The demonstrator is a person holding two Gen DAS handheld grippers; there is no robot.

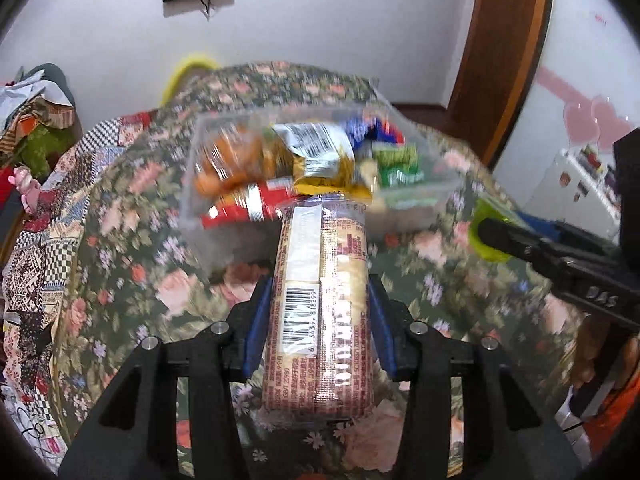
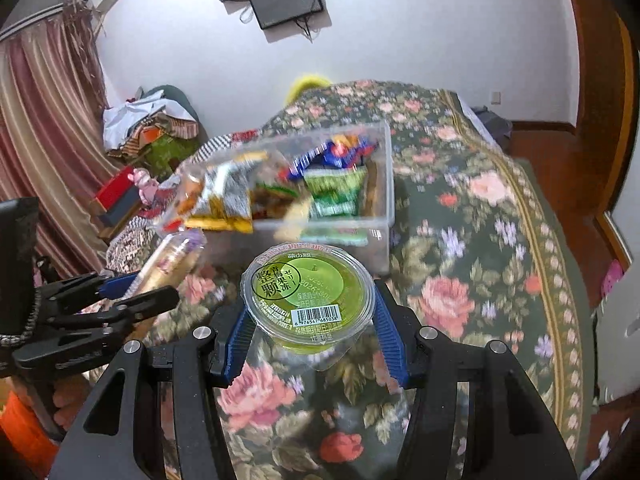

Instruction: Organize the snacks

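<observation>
Left gripper (image 1: pixel 320 312): fingers clamped on the long cracker pack (image 1: pixel 320 300), held above the floral table (image 1: pixel 120 240), tip at the clear snack bin (image 1: pixel 320 168). Right gripper (image 2: pixel 310 320): fingers gripping the green jelly cup (image 2: pixel 310 292), short of the bin's near wall. Step: carrying to bin. Next, likely: lift both over the rim, then release.

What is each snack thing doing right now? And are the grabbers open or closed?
left gripper: jaws shut on the cracker pack.
cracker pack: held, sealed, in the air near the box.
right gripper: jaws shut on the jelly cup.
jelly cup: held, lid sealed, upright.
clear box: open on top, holding many snack packets.
</observation>
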